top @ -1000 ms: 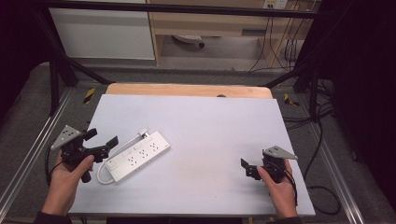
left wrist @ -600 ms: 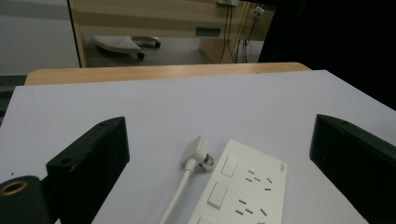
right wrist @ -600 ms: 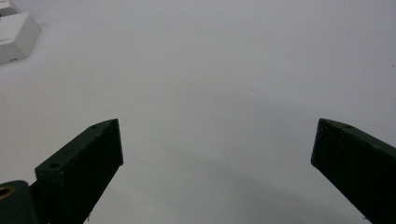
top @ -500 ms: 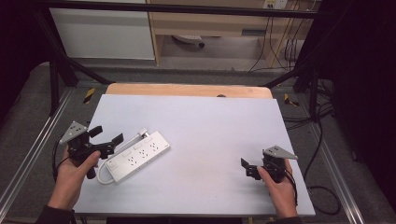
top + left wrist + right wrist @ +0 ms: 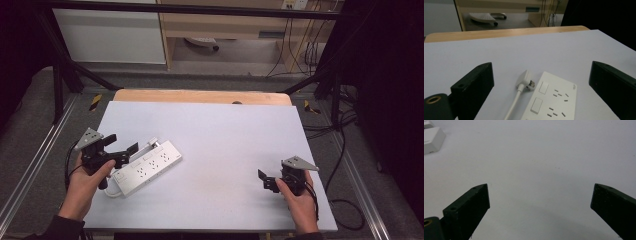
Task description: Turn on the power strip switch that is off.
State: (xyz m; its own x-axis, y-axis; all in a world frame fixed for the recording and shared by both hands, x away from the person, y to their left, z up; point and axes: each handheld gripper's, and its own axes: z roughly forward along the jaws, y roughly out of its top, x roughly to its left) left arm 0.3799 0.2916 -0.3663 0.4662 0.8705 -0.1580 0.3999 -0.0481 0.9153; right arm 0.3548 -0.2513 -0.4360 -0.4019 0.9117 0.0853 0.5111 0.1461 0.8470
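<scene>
**A:** Two grippers are seen over the table, nothing is held in either yet. Nearest the front edge, toward the right corner, the right gripper is parked with its jaws spread wide and only bare surface between them. Can anything be called done at this stage?

**B:** Not much, judging by how things lie. The power strip is lying flat near the left edge, angled, untouched as far as can be told. The left gripper is held just beside its near end, jaws wide apart, with the strip's near end framed between them in the left gripper view.

**A:** And the plug?

**B:** It's lying on the surface right against the strip's end, with the cord curled back toward the front edge. No socket is occupied.

**A:** So the approach can be counted as roughly made, and the actual grasp is left?

**B:** Pretty much. Closing on the plug or strip, and whatever gets done with it after, all of that is still to be done. Farther back, the wooden strip along the far edge is bare.
</scene>
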